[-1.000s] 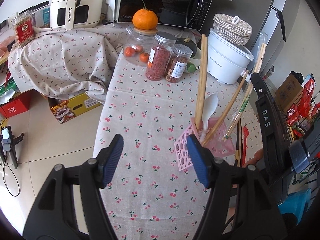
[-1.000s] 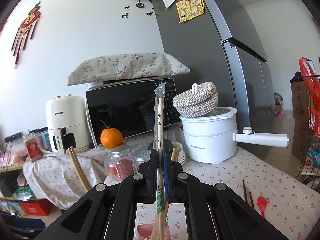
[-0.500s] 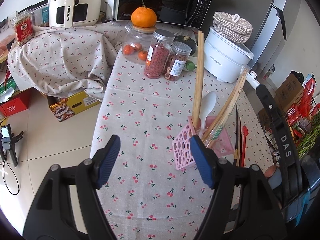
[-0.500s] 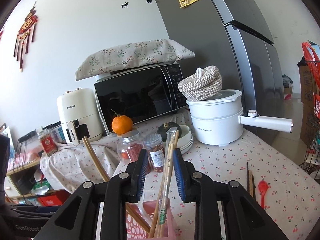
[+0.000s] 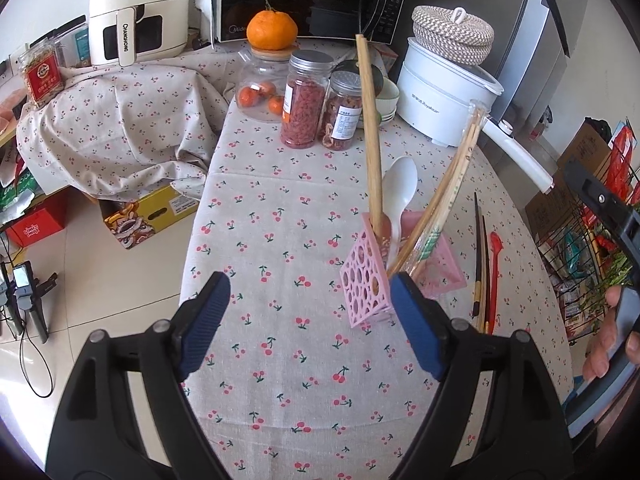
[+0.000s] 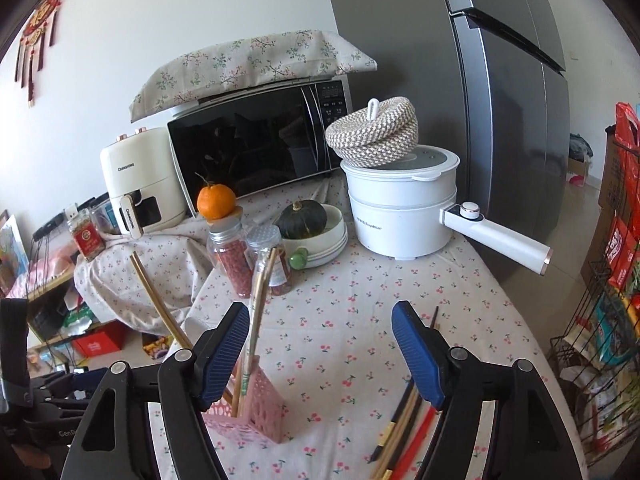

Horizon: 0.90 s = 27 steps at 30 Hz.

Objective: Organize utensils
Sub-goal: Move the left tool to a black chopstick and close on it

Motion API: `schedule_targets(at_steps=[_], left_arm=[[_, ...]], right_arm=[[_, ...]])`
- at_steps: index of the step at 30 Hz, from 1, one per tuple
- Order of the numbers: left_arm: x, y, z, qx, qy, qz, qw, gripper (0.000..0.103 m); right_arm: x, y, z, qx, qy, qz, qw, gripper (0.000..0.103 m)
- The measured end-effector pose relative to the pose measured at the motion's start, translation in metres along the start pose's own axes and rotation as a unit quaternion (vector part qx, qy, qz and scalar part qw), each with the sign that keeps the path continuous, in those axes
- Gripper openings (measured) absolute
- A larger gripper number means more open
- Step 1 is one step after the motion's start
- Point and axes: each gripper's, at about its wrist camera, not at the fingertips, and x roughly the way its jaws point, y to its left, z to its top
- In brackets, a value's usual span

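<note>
Since approx. 1 s ago, wrapped chopsticks (image 6: 256,312) have been let go into pink holder (image 5: 370,276) on tablecloth (image 5: 280,264); right gripper (image 6: 320,348), jaws just opened wide w/ nothing between, is pulled back. Left gripper (image 5: 310,320) is spread too, empty, just beside holder. Done: wooden chopsticks (image 5: 370,132), white spoon (image 5: 400,188) stowed. Left on cloth: dark chopsticks (image 5: 480,264), red spoon (image 5: 495,264).
</note>
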Motion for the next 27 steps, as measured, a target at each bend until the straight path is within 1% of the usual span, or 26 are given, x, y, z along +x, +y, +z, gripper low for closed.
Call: schedule_targets(at_steps=[2, 6, 8, 10, 14, 19, 22, 25, 27], left_arm=[[0.000, -0.006, -0.002, 0.008, 0.006, 0.000, 1.0000, 0.083], [0.002, -0.020, -0.007, 0.026, 0.015, -0.002, 0.9995, 0.084], [0.003, -0.030, -0.011, 0.040, 0.018, -0.002, 0.9990, 0.084], [0.004, -0.039, -0.013, 0.055, 0.023, -0.001, 0.9982, 0.084], [0.009, -0.060, -0.018, 0.075, 0.035, -0.005, 0.9965, 0.084], [0.013, -0.102, -0.025, 0.096, 0.067, -0.048, 0.9920, 0.084], [0.020, -0.133, -0.025, 0.113, 0.089, -0.077, 0.9866, 0.084], [0.034, -0.162, -0.020, 0.133, 0.102, -0.079, 0.9826, 0.084], [0.048, -0.176, -0.014, 0.131, 0.115, -0.073, 0.9820, 0.084]], right_arm=[[0.001, -0.014, -0.001, 0.008, 0.021, -0.005, 1.000, 0.080], [0.008, -0.046, -0.009, 0.033, 0.056, -0.022, 0.998, 0.081], [0.016, -0.061, -0.012, 0.046, 0.091, -0.035, 0.994, 0.081], [0.022, -0.074, -0.016, 0.054, 0.123, -0.038, 0.990, 0.081], [0.027, -0.096, -0.023, 0.064, 0.166, -0.040, 0.983, 0.081], [0.022, -0.129, -0.025, 0.078, 0.187, -0.052, 0.978, 0.081], [0.021, -0.150, -0.026, 0.088, 0.198, -0.065, 0.974, 0.082], [0.026, -0.168, -0.032, 0.097, 0.224, -0.067, 0.967, 0.083], [0.028, -0.177, -0.035, 0.100, 0.237, -0.065, 0.964, 0.083]])
